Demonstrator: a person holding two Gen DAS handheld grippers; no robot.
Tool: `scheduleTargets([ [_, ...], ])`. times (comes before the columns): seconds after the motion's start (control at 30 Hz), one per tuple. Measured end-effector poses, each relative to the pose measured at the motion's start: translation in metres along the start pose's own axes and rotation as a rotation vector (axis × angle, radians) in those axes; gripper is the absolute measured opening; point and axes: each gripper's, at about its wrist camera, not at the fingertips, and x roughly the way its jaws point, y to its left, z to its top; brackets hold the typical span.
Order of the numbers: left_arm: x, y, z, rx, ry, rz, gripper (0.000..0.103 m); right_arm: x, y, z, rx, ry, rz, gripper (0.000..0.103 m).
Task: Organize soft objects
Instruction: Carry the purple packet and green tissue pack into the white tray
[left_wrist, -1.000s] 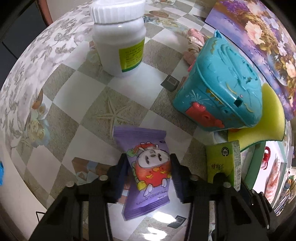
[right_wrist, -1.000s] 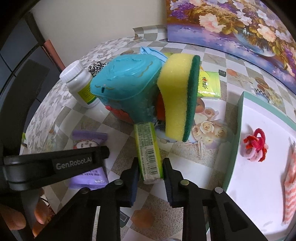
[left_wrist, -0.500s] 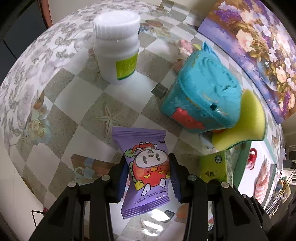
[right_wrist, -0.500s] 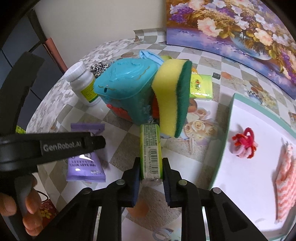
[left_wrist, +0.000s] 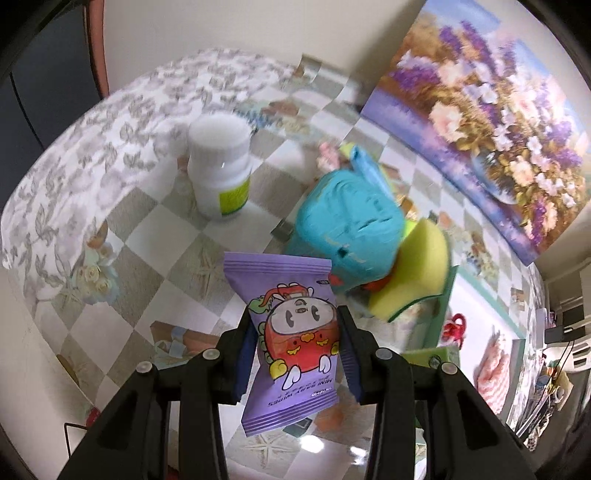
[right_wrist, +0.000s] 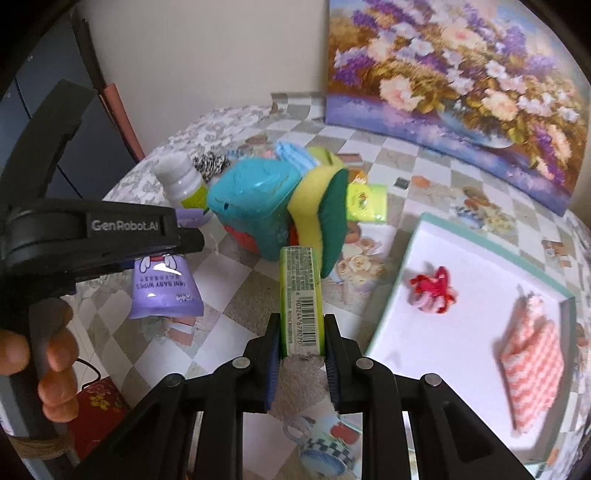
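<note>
The far half of the green pack (right_wrist: 300, 295) is showing only its barcoded side, and its far end is meeting the sponge (right_wrist: 321, 218) in the right view; whether they are touching I cannot tell. In the left view, motion blur is smearing the teal box (left_wrist: 347, 225) and the white bottle (left_wrist: 221, 173).

The left claw (left_wrist: 295, 350) is clamped on the purple wipes pack (left_wrist: 291, 343), holding it off the counter (left_wrist: 122, 236); the pack is sticking out past both fingertips, its cartoon face upside down. The right claw (right_wrist: 300, 350) is gripping the green pack by its near end, narrow edge up.

The tray (right_wrist: 413, 236) is lying to the right, its white floor holding a red-pink hair tie (right_wrist: 434, 290) and a checked orange cloth (right_wrist: 532, 365), well apart, with bare floor between them. The tray's far-right corner is cut off by the lens rim.
</note>
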Motion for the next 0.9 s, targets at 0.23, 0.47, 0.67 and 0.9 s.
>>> scheduleTargets([
  [0.23,-0.015,-0.020,-0.006,0.047,-0.051,-0.011,0.043,-0.026,-0.023,-0.001,0.059,-0.023,-0.074,0.023],
  [0.47,-0.018,-0.045,-0.017,0.113,-0.062,-0.031,0.043,-0.039,-0.067,-0.008,0.187,-0.015,-0.141,0.023],
  [0.67,-0.012,-0.075,-0.033,0.198,-0.033,-0.061,0.043,-0.053,-0.113,-0.017,0.306,-0.013,-0.237,0.023],
  [0.9,0.000,-0.105,-0.052,0.277,0.029,-0.117,0.043,-0.065,-0.164,-0.032,0.447,-0.006,-0.303,0.023],
])
